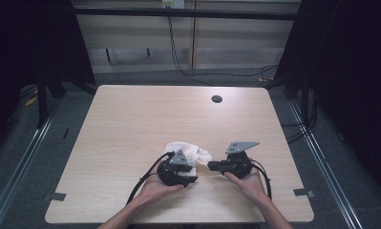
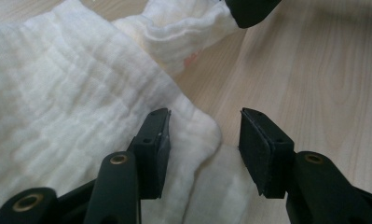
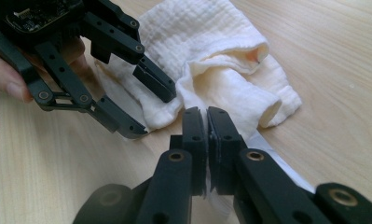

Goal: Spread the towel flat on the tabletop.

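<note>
One white cloth [image 1: 187,152] lies crumpled on the wooden table [image 1: 131,124] just ahead of both our grippers, and it looks as though we are gathering or folding it. Seen in the left gripper view, a rounded fold of the cloth [image 2: 81,107] sits between our left gripper's [image 2: 204,140] jaws, which stand parted with the pads not pressing on it; one jaw rests over the fabric and the other stands above a thin edge of cloth and bare wood. Seen along the right gripper [image 3: 207,135], its jaws are clenched together, and a thin edge of the cloth [image 3: 230,60] appears to be pinched between the pads, with the bunched rolls lying just beyond the tips. The left gripper [image 3: 127,98] shows there too, open, off to the side of those tips and over the near edge of the fabric. Our worry is twofold: the right pinch looks shallow, so a pull could let the hem slip free, and if the left jaws close where they stand they may catch several layers of the fold at once, dragging the whole bundle instead of one edge and leaving it more crumpled.
</note>
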Demonstrator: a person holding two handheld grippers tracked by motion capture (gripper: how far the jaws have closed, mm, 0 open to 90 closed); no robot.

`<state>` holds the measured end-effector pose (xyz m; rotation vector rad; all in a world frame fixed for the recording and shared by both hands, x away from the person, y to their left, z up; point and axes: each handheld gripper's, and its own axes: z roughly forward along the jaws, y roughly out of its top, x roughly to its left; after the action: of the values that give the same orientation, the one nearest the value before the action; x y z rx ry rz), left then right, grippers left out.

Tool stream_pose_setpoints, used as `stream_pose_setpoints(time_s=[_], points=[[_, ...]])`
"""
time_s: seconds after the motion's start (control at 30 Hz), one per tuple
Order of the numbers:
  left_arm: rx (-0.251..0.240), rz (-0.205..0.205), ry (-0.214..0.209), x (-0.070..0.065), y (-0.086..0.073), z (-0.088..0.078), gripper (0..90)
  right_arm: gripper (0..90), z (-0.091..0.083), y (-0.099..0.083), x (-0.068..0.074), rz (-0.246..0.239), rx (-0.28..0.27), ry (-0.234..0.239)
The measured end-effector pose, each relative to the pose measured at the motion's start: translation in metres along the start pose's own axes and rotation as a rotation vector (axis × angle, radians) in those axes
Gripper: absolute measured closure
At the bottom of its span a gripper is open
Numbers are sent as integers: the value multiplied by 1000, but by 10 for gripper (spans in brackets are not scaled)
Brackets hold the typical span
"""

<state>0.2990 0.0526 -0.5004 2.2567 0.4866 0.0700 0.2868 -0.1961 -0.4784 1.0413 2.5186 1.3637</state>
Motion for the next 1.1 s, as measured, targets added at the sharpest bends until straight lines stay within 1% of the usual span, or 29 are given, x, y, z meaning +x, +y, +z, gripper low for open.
stream_pose_setpoints(time_s=[0.03, 0.07, 0.1, 0.13, 0.17, 0.2, 0.23, 0.3, 0.33, 0.37, 0.4, 0.43, 0.5, 0.53, 0.57, 0.6, 0.63, 0.7, 0.77, 0.8, 0.83, 0.87, 0.9, 0.93, 0.97, 1.0, 1.07, 1.1], points=[[8, 21, 29, -2, 0, 0, 537, 867, 0, 0, 0, -1, 1, -1], [12, 62, 59, -5, -1, 1, 592, 867, -1, 0, 0, -1, 1, -2], [8, 90, 69, -8, -1, 1, 647, 867, -1, 0, 0, 0, 0, -5], [16, 92, 51, -9, -1, 1, 762, 864, -1, 0, 0, -3, -4, -2], [9, 98, 55, -11, -1, 1, 786, 862, -1, 0, 0, -4, -3, -1], [15, 105, 58, -11, -1, 0, 786, 862, -1, 0, 0, -4, -3, -1], [9, 98, 43, -11, -1, -1, 813, 861, -2, -1, 1, -6, 6, -4], [-10, 72, -1, -9, -1, -5, 859, 861, -2, -1, 1, -4, 8, -9], [-39, 51, -14, -9, 0, -7, 867, 861, -2, -2, 0, -4, 9, -8], [-60, 36, -41, -8, 2, -10, 868, 861, -3, -2, 0, -7, 4, -14], [-70, 29, -67, -7, 3, -14, 868, 860, -3, -1, 0, -10, -1, -16], [-83, 24, -63, -6, 5, -18, 868, 861, -3, -1, 0, -12, 0, -18], [-105, -1, -80, -4, 6, -24, 867, 861, -4, -1, 0, -10, -1, -14], [-121, -20, -95, -3, 6, -28, 866, 861, -5, -1, -1, -5, -1, -16], [-129, -28, -103, -2, 5, -31, 864, 861, -5, -1, -1, -2, 0, -12], [-129, -31, -108, -1, 5, -34, 861, 861, -6, -1, -1, 0, -1, -11], [-130, -31, -101, 0, 3, -36, 860, 861, -6, -2, -1, -1, -1, -9], [-120, -42, -111, 2, 0, -38, 860, 858, -5, -2, -1, 2, 4, -6], [-113, -56, -132, 5, -3, -37, 855, 850, -3, -2, 0, -2, 10, 5], [-98, -55, -130, 5, -4, -36, 853, 844, -3, -2, 0, -3, 12, 7], [-77, -43, -131, 4, -6, -34, 853, 834, -2, -3, 1, -4, 17, 12], [-58, -33, -127, 4, -8, -31, 853, 827, -1, -3, 2, -12, 22, 7], [-49, -31, -124, 4, -10, -29, 856, 831, 2, -4, 5, -23, 42, 6], [-38, -30, -128, 4, -11, -29, 856, 831, 2, -4, 5, -23, 42, 6], [-32, -30, -131, 5, -12, -29, 856, 830, 3, -4, 6, -27, 45, 9], [-27, -21, -119, 5, -12, -31, 859, 827, 3, -4, 7, -30, 53, 15], [-34, -35, -124, 7, -14, -35, 865, 822, 3, -6, 8, -25, 56, 23], [-36, -35, -115, 7, -14, -38, 868, 800, 5, -10, 8, -21, 63, 26]])
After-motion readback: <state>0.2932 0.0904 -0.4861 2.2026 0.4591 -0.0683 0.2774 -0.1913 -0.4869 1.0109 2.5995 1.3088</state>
